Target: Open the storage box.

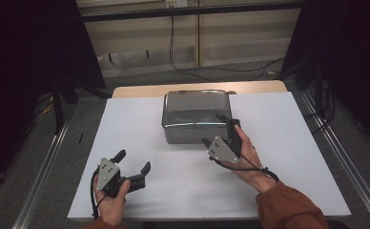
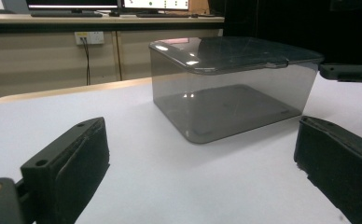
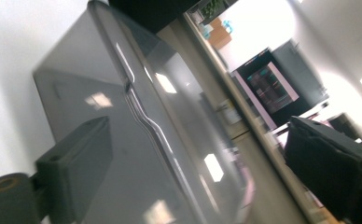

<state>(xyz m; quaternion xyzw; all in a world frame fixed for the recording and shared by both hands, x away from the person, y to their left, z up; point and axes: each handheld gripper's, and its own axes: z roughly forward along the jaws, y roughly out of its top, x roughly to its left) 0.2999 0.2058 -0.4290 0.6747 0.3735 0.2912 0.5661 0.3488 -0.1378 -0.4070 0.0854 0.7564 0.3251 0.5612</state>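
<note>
A smoky see-through plastic box (image 1: 195,114) with its lid on stands at the middle of the white table (image 1: 278,157). My right gripper (image 1: 216,130) is rolled on its side at the box's front right corner. In the right gripper view its jaws stand wide, and the lid's rim and the box (image 3: 123,116) lie between them with gaps to both pads of the right gripper (image 3: 198,154). My left gripper (image 1: 134,161) rests open near the front left, aimed at the box (image 2: 230,88), with nothing between the jaws of the left gripper (image 2: 202,158).
Metal rails (image 1: 45,167) run along both sides of the table. Black cables (image 1: 207,71) trail over the floor behind it. Beyond the table, the left gripper view has a bench with monitors (image 2: 100,5). A jaw of the right gripper (image 2: 347,72) pokes in there at the right.
</note>
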